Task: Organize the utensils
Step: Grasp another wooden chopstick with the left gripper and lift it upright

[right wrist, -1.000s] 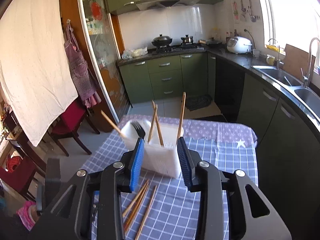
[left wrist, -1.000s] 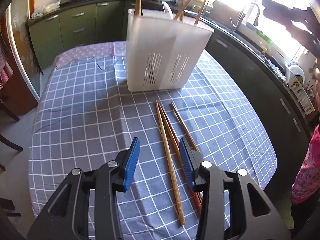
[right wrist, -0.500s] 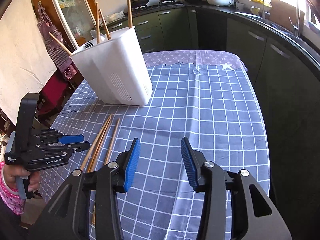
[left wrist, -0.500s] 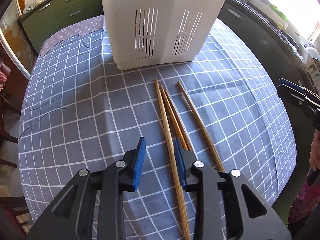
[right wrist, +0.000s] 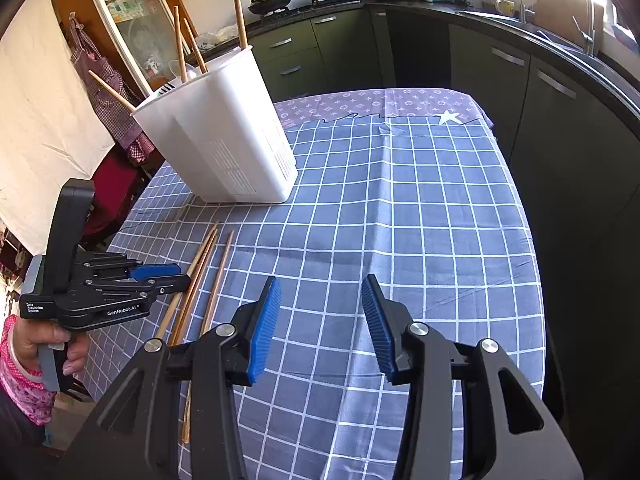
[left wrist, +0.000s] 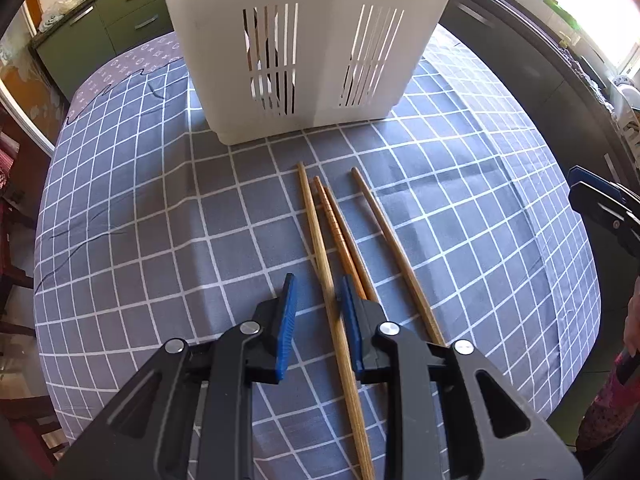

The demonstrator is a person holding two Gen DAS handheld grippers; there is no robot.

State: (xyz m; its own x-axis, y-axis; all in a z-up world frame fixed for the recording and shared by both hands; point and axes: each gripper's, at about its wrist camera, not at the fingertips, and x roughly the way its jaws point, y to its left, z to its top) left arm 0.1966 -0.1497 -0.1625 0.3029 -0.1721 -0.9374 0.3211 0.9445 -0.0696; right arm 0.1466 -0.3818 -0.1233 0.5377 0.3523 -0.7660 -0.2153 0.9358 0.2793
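Observation:
Several wooden chopsticks (left wrist: pixel 340 232) lie on the grey checked tablecloth in front of a white slotted utensil holder (left wrist: pixel 308 48). My left gripper (left wrist: pixel 318 300) is low over the cloth, jaws partly closed around the leftmost pale chopstick (left wrist: pixel 316 224), with gaps still showing on both sides of it. In the right wrist view the holder (right wrist: pixel 224 136) stands at the left with several chopsticks upright in it, and the loose chopsticks (right wrist: pixel 208 264) lie beside the left gripper (right wrist: pixel 160 272). My right gripper (right wrist: pixel 320 320) is open and empty above the cloth.
The tablecloth (right wrist: pixel 400 208) covers a table with edges close on the right and near sides. Dark green kitchen cabinets (right wrist: pixel 328 48) and a counter with a sink (right wrist: pixel 560 36) run behind and to the right. A red chair (right wrist: pixel 116 184) stands left of the table.
My left gripper has dropped toward the chopsticks and narrowed its jaws around the leftmost one. My right gripper has lowered from a high view to just above the cloth, still open.

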